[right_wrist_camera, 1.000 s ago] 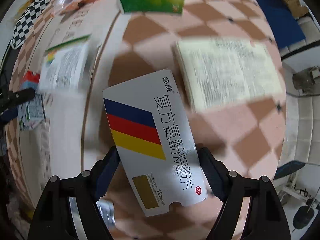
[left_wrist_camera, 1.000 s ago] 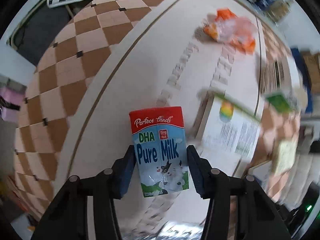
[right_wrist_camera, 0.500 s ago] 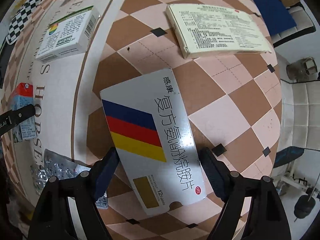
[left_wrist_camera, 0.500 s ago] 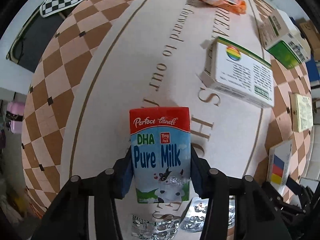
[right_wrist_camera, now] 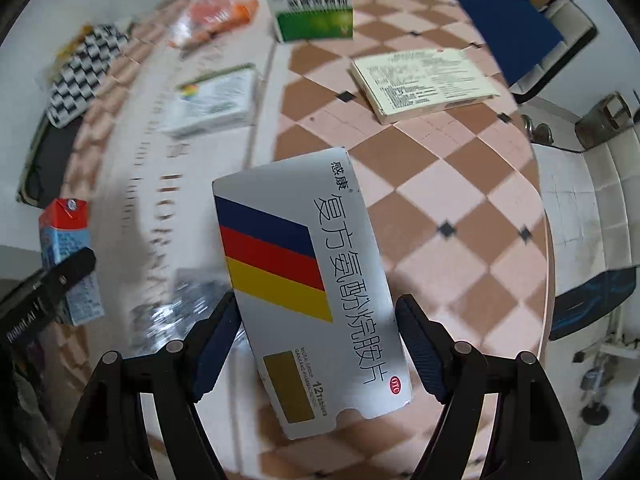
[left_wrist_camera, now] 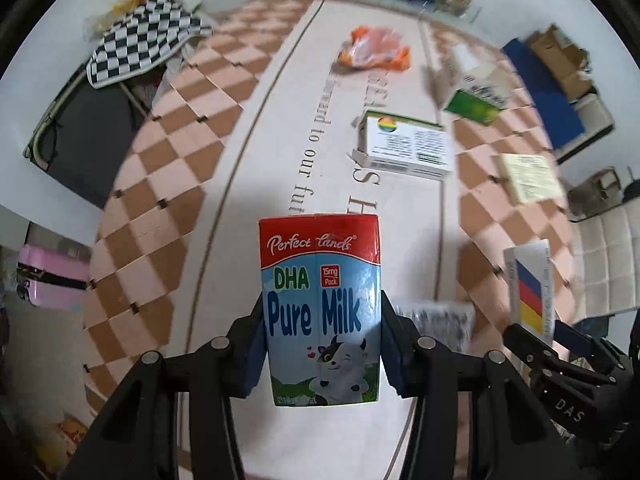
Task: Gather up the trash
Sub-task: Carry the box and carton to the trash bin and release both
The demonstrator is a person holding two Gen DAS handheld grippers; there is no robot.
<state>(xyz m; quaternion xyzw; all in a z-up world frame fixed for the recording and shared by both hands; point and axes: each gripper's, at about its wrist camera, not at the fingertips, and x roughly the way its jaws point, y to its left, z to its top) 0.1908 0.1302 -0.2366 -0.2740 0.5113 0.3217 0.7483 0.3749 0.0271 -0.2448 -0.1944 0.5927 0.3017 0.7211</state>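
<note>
My left gripper (left_wrist_camera: pixel 322 350) is shut on a red and blue "Pure Milk" carton (left_wrist_camera: pixel 320 304) and holds it upright above the table. The carton also shows at the left of the right wrist view (right_wrist_camera: pixel 68 256). My right gripper (right_wrist_camera: pixel 316 344) is shut on a flat white medicine box with blue, red and yellow stripes (right_wrist_camera: pixel 308 280), lifted off the table. That box also shows at the right of the left wrist view (left_wrist_camera: pixel 530 288). Silver blister packs (right_wrist_camera: pixel 188 304) lie on the table below both grippers.
On the checkered tablecloth (left_wrist_camera: pixel 168 184) lie an orange plastic wrapper (left_wrist_camera: pixel 376 50), a white box with a rainbow logo (left_wrist_camera: pixel 404 144), a green and white box (right_wrist_camera: pixel 312 8) and a pale yellow flat box (right_wrist_camera: pixel 424 80). A checkered cloth (left_wrist_camera: pixel 140 40) hangs off a chair at left.
Both grippers have risen and pulled back from the table with their items still held, so more of the table and room shows. The views are blurred by motion.
</note>
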